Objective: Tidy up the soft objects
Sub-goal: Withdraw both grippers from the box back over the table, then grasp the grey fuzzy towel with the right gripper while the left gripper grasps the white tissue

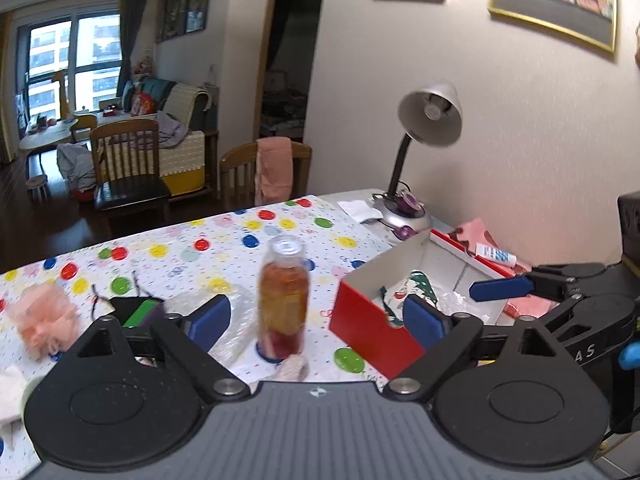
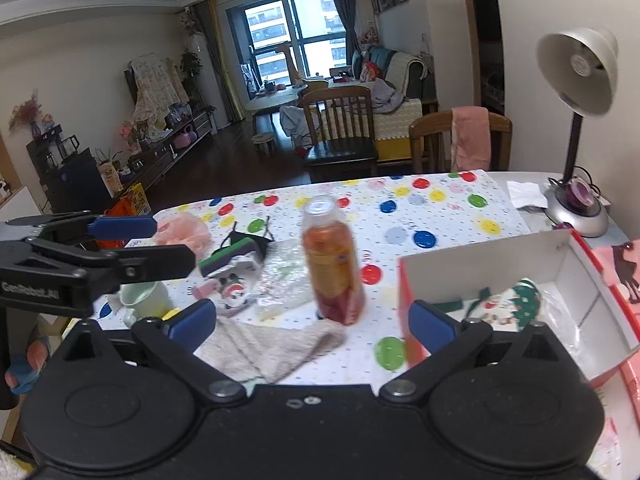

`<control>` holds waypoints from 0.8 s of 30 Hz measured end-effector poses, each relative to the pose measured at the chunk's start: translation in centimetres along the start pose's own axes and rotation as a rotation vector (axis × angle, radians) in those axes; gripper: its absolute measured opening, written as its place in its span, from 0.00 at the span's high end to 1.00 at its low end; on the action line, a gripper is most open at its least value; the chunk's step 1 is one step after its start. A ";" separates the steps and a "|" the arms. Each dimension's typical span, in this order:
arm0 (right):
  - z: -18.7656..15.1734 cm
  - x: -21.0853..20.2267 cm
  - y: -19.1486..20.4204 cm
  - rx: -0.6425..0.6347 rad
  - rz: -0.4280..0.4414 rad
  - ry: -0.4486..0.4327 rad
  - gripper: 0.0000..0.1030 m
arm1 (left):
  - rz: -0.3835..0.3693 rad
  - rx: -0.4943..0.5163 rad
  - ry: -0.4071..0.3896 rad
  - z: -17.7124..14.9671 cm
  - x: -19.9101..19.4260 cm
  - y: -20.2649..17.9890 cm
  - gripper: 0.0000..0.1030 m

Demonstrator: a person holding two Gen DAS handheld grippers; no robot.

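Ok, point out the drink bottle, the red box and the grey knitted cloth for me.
drink bottle (image 2: pixel 334 268), right wrist view, on its orange label.
red box (image 1: pixel 370 326), left wrist view, on its red outer wall.
grey knitted cloth (image 2: pixel 272 346), right wrist view, on its middle.

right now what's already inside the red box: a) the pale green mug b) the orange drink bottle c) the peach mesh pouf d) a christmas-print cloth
d: a white, green and red christmas-print cloth lies in the red box, while the bottle stands outside it on the dotted tablecloth.

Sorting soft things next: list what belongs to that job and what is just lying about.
Job:
red box
Christmas-print fabric
beige knitted cloth
pink mesh puff

Lying about:
juice bottle
desk lamp
pale green mug
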State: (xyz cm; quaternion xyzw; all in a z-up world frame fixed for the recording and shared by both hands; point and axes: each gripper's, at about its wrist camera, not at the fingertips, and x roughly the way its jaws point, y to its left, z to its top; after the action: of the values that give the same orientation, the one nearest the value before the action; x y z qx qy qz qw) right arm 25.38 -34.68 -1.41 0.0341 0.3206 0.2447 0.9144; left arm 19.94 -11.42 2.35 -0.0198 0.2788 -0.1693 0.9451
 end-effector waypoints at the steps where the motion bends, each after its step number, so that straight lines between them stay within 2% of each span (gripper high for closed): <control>1: 0.0 0.2 0.9 -0.005 -0.002 -0.002 0.00 | 0.004 -0.008 -0.003 -0.3 -0.5 0.7 0.08; 3: -0.2 0.8 2.3 -0.005 0.008 -0.002 0.00 | 0.015 -0.021 -0.006 -0.9 -1.4 2.1 0.08; 6: -0.5 1.8 4.4 -0.007 0.024 0.006 0.00 | 0.032 -0.037 -0.012 -1.9 -2.5 4.0 0.02; 13: -1.7 4.5 9.1 -0.024 0.044 0.036 0.00 | 0.110 -0.051 -0.028 -3.6 -4.7 8.2 0.00; 18: -2.5 6.7 10.9 -0.025 0.043 0.061 0.00 | 0.197 -0.037 -0.031 -4.5 -5.3 11.7 0.00; 22: -3.2 8.9 12.0 -0.036 0.014 0.076 0.00 | 0.218 -0.088 -0.029 -5.0 -5.8 15.0 0.00; 24: -3.7 10.0 12.3 -0.044 0.003 0.082 0.00 | 0.252 -0.105 -0.046 -5.3 -6.1 16.5 0.00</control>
State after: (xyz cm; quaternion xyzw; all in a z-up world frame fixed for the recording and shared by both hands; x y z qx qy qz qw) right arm 24.63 -19.51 -7.29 0.0044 0.3524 0.2545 0.9006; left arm 17.36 6.43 -1.13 -0.0380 0.2657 -0.0341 0.9627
